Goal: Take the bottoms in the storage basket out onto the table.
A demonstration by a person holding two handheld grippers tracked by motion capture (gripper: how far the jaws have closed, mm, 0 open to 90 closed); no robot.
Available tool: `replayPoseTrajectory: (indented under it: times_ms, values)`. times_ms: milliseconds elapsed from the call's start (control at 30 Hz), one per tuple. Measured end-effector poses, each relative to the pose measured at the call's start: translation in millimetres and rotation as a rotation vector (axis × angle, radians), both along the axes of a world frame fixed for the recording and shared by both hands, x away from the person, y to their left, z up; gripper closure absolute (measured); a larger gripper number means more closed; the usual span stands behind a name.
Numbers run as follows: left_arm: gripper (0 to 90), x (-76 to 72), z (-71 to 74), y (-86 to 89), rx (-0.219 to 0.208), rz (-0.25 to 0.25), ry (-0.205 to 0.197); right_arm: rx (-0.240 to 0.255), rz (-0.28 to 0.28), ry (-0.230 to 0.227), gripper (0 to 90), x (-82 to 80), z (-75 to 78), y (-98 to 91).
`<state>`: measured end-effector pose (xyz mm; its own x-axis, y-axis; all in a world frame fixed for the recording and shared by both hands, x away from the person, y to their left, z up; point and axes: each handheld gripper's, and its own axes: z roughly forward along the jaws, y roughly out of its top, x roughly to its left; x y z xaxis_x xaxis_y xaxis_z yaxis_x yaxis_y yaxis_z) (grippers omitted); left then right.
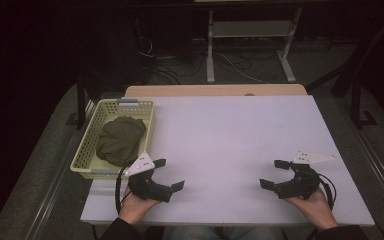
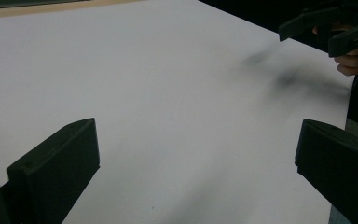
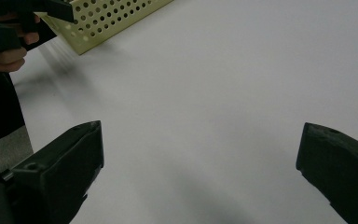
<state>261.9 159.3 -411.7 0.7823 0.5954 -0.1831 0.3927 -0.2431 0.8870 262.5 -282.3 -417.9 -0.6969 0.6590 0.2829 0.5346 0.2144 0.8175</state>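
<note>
A dark olive cloth [image 1: 120,139] lies bunched in a pale yellow perforated basket [image 1: 87,145] at the table's left edge. My left gripper [image 1: 169,174] hovers over the white table [image 1: 230,135] just in front of the basket, jaws wide open with nothing between them. Its own view has the same gripper [image 2: 196,158] facing bare tabletop. My right gripper [image 1: 274,173] sits near the front right, also open and empty, pointing toward the left one. From the right gripper [image 3: 200,163] view, a corner of the basket [image 3: 107,18] is at the top left.
A wooden table edge [image 1: 215,90] runs behind the white top. Beyond it stand metal desk legs [image 1: 210,50] and loose cables on a dark floor. A dark frame post [image 1: 81,97] stands beside the basket. The white top's middle and right are open room.
</note>
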Motion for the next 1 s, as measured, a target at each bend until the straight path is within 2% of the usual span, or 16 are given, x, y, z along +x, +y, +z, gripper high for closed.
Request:
replayPoseTrajectory:
  times_ms: [600,700,1000]
  values:
    - [0.0,-0.2,0.5,-0.4,-0.007,-0.009,0.011,0.011,0.004,-0.006,0.3,-2.9,1.3,-0.7]
    - [0.0,-0.3,2.0,-0.4,0.002,-0.01,0.014,0.008,0.007,-0.007,0.2,-3.0,1.4,-0.8]
    - [0.0,-1.5,10.2,2.3,-0.011,-0.023,0.031,0.007,0.011,-0.004,0.2,-3.8,1.5,-0.3]
